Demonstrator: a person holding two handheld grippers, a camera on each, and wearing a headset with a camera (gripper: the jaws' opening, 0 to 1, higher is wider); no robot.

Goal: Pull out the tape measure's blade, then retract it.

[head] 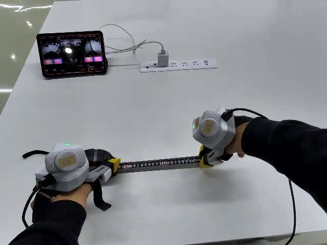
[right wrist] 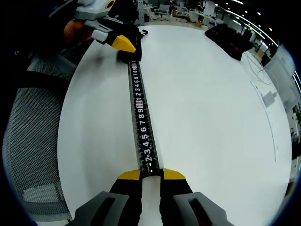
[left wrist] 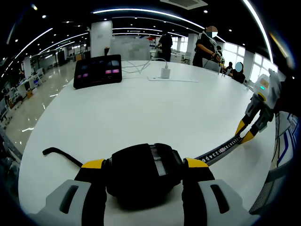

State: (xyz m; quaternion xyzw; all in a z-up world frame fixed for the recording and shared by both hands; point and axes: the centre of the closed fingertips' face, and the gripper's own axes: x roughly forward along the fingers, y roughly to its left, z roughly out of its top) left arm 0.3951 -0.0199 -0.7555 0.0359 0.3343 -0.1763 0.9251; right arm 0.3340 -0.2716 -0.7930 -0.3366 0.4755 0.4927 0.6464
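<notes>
- Tape measure case: black, lying on the white desk near its near edge, toward the left corner. It is clamped in the left gripper, with one yellow-tipped jaw on each side of it.
- Blade: drawn out of the case and lying flat along the desk, roughly parallel to the near edge. Its free end is pinched in the right gripper, whose jaws stand narrow and nearly touching.
- Left gripper view: the case sits between the two jaws at close range. The blade leaves it to the right and ends at the right gripper. A thin black strap trails left from the case across the desk. People stand beyond the far edge.
- Right gripper view: the blade runs straight up from the jaws, its printed numerals readable, with a red mark partway along. At its far end sits the left gripper. A grey mesh chair stands beside the desk edge.
- Tablet: propped near the far left corner, its screen lit.
- Power strip: white, lying to the right of the tablet. A charger is plugged into its left end, and thin cables loop behind it.
- Sleeves: dark, on both of the person's arms, in the head view.
</notes>
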